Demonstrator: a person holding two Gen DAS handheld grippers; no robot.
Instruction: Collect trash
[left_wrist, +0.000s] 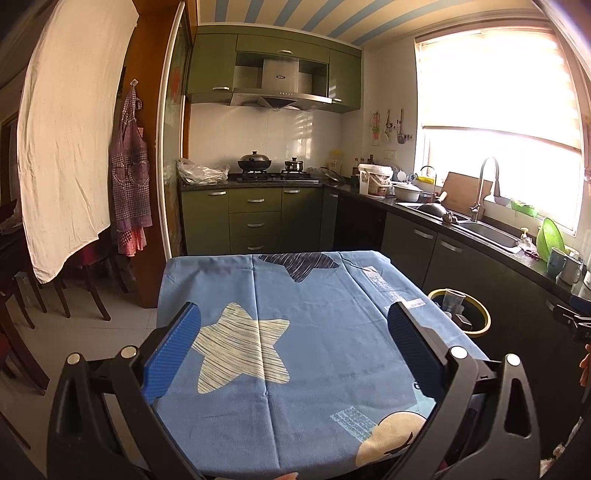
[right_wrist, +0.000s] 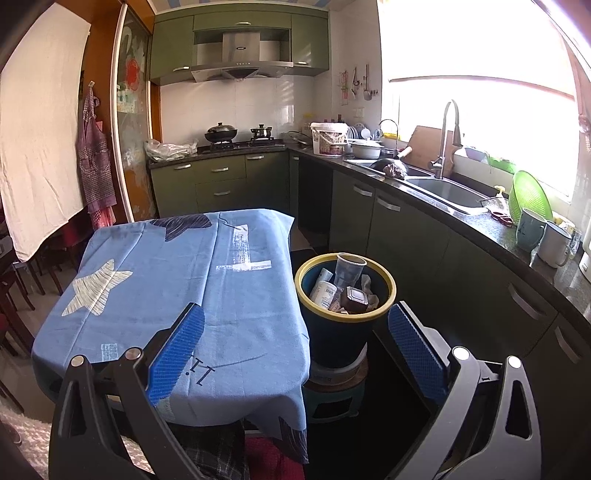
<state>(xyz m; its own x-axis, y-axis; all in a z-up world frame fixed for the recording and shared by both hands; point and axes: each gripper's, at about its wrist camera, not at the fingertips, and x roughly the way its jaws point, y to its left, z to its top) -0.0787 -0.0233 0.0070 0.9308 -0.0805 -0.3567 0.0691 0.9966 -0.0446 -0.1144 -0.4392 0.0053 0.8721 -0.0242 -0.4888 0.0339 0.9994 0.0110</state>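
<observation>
Right wrist: bin (right_wrist: 345, 325) beside table (right_wrist: 177, 266) (cup (right_wrist: 349, 271) inside); 2 grippers (left_wrist: 293, 325) (right_wrist: 295, 326) agape

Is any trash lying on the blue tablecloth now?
No, the blue tablecloth is bare; the trash sits inside the bin beside it.

The bin (right_wrist: 345, 325) stands just right of the table (right_wrist: 177, 280), holding a cup (right_wrist: 349, 271) and other trash.

Star tablecloth (left_wrist: 314, 332) — wok (left_wrist: 254, 161), faucet (right_wrist: 445, 140).
</observation>
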